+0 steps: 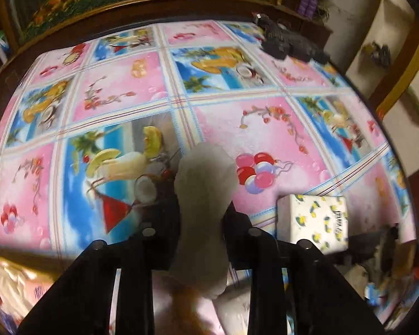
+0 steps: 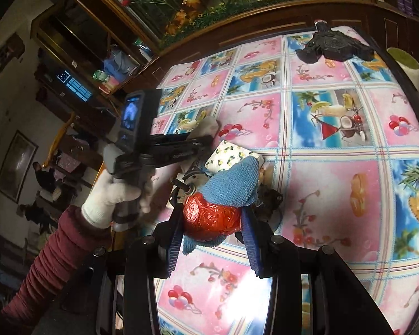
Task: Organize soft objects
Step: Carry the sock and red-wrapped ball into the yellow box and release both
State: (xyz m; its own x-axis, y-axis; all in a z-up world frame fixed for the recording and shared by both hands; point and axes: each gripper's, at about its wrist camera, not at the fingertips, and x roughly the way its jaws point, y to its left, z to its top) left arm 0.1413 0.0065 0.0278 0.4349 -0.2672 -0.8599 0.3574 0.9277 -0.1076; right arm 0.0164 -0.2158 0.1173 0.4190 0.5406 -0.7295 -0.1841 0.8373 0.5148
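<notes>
Your left gripper (image 1: 202, 217) is clamped on a pale soft cloth (image 1: 204, 195), held above the patterned tablecloth (image 1: 265, 128). Your right gripper (image 2: 212, 223) is closed around a red foil-wrapped ball (image 2: 211, 217) with a blue knitted cloth (image 2: 231, 184) bunched over it, low over the near table edge. A tissue pack (image 2: 229, 153) lies on the table just past it, right of the left gripper. A black object (image 2: 335, 46) sits at the far edge.

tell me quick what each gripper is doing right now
Left gripper: jaws shut on a pale soft cloth.
Right gripper: jaws shut on a red ball and blue cloth.
</notes>
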